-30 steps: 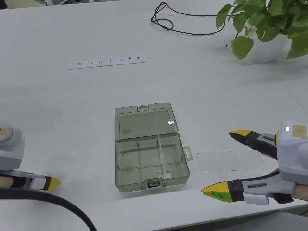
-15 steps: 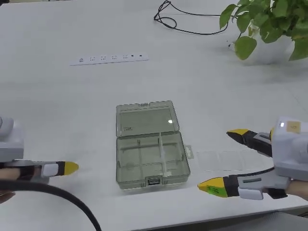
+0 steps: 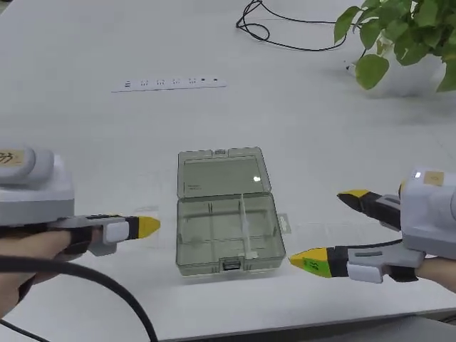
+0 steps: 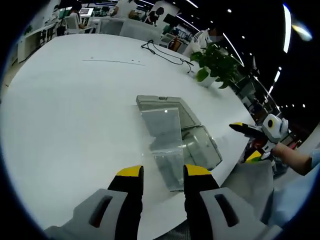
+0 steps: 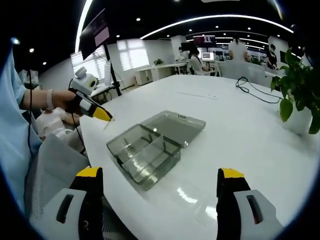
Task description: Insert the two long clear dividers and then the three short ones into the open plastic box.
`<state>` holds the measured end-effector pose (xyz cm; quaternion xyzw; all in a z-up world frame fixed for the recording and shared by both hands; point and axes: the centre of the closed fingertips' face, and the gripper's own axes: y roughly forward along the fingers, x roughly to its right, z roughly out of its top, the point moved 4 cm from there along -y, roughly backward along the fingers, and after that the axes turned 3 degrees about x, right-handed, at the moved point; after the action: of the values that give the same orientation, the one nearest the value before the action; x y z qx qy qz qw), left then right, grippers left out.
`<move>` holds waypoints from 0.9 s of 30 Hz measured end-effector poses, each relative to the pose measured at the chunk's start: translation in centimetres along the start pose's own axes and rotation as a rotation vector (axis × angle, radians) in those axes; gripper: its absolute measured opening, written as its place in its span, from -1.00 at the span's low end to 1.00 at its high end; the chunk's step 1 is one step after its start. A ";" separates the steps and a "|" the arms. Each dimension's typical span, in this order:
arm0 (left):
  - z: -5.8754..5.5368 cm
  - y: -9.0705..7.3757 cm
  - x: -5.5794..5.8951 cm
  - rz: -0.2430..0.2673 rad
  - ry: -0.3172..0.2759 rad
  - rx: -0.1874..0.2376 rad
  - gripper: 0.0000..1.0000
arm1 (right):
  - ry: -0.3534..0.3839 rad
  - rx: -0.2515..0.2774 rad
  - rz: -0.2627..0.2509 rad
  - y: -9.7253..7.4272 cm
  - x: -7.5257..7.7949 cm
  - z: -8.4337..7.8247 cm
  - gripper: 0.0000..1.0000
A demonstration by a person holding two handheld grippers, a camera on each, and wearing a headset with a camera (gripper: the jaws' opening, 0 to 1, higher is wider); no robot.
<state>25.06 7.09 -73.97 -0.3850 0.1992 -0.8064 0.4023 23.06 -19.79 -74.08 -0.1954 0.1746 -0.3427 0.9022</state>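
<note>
The open grey plastic box (image 3: 229, 242) lies in the middle of the white table, lid flat behind it, with a clear divider (image 3: 245, 226) standing lengthwise inside. My left gripper (image 3: 147, 226) hovers just left of the box. In the left gripper view its jaws (image 4: 163, 171) stand narrowly apart, shut on a clear divider (image 4: 162, 145) that sticks out forward. My right gripper (image 3: 328, 228) is wide open to the right of the box, and flat clear dividers (image 3: 335, 231) lie on the table between its jaws. The box (image 5: 145, 150) and the loose dividers (image 5: 192, 196) lie ahead of the right jaws.
A white power strip (image 3: 169, 83) lies at the back, a black cable (image 3: 285, 32) beyond it, and a potted plant (image 3: 402, 35) at the far right. The table's front edge runs just below both grippers.
My left gripper has moved right, from the table's left edge to beside the box. The right gripper has stayed almost in place, still open. The head camera has shifted slightly.
</note>
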 end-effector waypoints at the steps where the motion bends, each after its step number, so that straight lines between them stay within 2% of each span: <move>1: 0.0 0.2 0.5 -0.009 0.002 0.002 -0.41 | 0.006 0.000 -0.003 0.0 0.1 0.0 0.89; 5: 0.1 0.9 2.1 -0.040 0.007 0.012 -0.41 | 0.045 0.004 -0.013 0.1 0.0 0.1 0.86; 10: -0.2 2.0 4.0 -0.068 0.034 0.004 -0.41 | 0.108 0.014 -0.027 0.2 0.1 0.3 0.82; 12: -0.4 2.3 4.6 -0.073 0.045 0.003 -0.41 | 0.117 0.012 -0.025 0.3 -0.1 0.4 0.80; 16: -0.6 3.0 6.1 -0.087 0.082 0.000 -0.41 | 0.188 0.022 -0.012 0.6 -0.4 0.7 0.72; 20: -0.6 3.7 7.1 -0.104 0.093 0.000 -0.41 | 0.237 0.017 -0.001 1.1 -0.9 1.0 0.67; 24: -0.4 4.1 7.7 -0.108 0.109 0.005 -0.41 | 0.327 0.073 0.019 1.6 -1.3 2.1 0.58; 27: -0.5 4.3 8.2 -0.114 0.107 0.014 -0.41 | 0.379 0.109 0.017 1.9 -1.2 2.9 0.50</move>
<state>23.71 -2.08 -73.20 -0.3492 0.1926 -0.8488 0.3472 24.58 -17.03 -72.27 -0.0767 0.3239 -0.3747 0.8653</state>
